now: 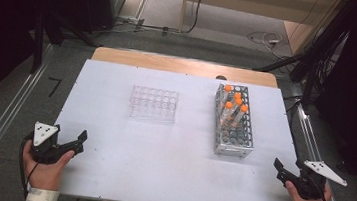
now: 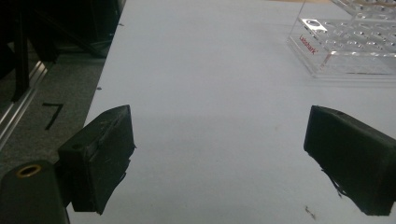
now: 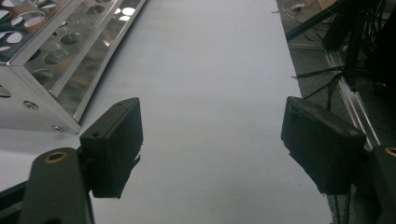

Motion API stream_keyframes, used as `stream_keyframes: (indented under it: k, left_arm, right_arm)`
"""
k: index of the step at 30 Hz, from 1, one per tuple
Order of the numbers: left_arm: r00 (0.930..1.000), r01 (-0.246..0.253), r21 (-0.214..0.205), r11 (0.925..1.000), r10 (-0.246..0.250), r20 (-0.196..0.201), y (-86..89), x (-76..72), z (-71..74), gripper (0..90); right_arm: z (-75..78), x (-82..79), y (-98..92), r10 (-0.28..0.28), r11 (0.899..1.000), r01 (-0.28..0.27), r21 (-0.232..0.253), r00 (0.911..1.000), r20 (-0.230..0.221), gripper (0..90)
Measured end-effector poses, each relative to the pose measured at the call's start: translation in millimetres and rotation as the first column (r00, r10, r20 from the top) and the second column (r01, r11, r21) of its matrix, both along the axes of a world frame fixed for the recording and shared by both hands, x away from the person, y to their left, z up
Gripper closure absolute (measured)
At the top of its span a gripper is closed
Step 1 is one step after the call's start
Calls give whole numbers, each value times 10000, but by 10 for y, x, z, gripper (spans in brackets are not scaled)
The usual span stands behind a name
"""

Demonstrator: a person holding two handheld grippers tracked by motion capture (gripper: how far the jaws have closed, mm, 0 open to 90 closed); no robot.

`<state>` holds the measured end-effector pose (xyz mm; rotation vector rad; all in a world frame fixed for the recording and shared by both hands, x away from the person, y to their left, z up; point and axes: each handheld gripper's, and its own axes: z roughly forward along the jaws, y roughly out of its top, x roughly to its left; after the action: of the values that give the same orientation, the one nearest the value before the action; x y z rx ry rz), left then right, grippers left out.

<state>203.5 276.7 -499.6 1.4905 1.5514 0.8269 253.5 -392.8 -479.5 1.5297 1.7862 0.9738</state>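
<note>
A metal rack [image 1: 234, 129] holding orange-capped tubes [image 1: 235, 103] stands right of centre on the white desk [image 1: 159, 169], with a clear plastic rack [image 1: 154, 103] well apart to its left. The left tool [image 1: 78, 139] and right tool [image 1: 279, 170] rest at the near corners, both with jaws spread wide and gripping nothing.

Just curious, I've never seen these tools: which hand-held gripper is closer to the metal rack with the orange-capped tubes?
Right. The right hand-held gripper sits just beside the metal rack's near corner; the left hand-held gripper is across the table.

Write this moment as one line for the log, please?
left gripper: open, empty | right gripper: open, empty | metal rack: orange-capped tubes | clear rack: empty
</note>
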Motion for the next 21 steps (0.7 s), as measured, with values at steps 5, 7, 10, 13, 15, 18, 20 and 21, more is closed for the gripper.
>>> stream_keyframes:
  k: [5, 7, 10, 13, 15, 18, 20, 21]
  left_arm:
    - [10000, 39, -6, 10000, -39, 0, -9, -3, 5, 88]
    - [10000, 59, -24, 10000, -59, 13, -15, -3, 6, 88]
    - [9999, 96, -54, 9999, -96, 31, -21, -4, 7, 88]
    - [9999, 112, -56, 9999, -111, 77, -27, -6, 11, 88]
    - [9999, 126, -46, 9999, -126, 90, -32, -5, 12, 88]
    - [9999, 128, -14, 9999, -128, 92, -44, -4, 14, 88]
    - [9998, 149, -8, 9999, -148, 129, -51, -7, 18, 88]
    - [9998, 162, 14, 9999, -162, 127, -53, -9, 20, 88]
  right_arm:
    - [9, 3, 39, 115, 9999, -115, -52, 9999, 58, 195]
    - [14, 4, 54, 175, 9998, -174, -37, 9998, 68, 195]
    - [13, 8, 77, 227, 9997, -227, -53, 9997, 68, 195]
    - [14, 12, 106, 308, 9995, -307, -61, 9995, 56, 195]
    - [15, 19, 125, 363, 9993, -362, -66, 9993, 64, 195]
    - [32, 25, 159, 444, 9990, -444, -23, 9990, 88, 196]
    - [47, 29, 181, 524, 9986, -523, -38, 9986, 116, 196]
    - [52, 34, 192, 579, 9983, -578, -66, 9982, 136, 196]
